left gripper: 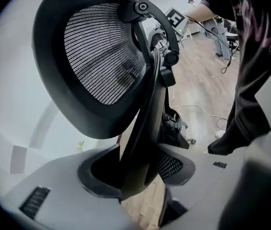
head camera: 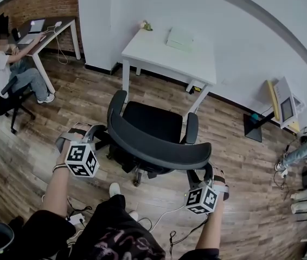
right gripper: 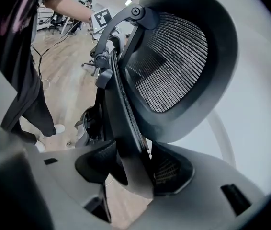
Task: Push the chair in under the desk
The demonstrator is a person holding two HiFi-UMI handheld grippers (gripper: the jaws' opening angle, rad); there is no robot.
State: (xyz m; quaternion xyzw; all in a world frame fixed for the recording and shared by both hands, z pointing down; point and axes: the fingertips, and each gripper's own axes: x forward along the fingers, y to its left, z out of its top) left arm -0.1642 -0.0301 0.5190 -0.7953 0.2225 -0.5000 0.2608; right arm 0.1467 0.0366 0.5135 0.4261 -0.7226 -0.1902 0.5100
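Left gripper (head camera: 90,132) clamps the near edge of the chair's (head camera: 154,122) curved backrest (head camera: 154,148), the rim pinched between its pads. Right gripper (head camera: 205,173) grips the backrest's opposite end likewise. Ahead of both tools, the seat faces the white desk (head camera: 159,52), not yet under it.

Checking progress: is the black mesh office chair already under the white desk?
No, the black chair stands short of the white desk, floor showing between.
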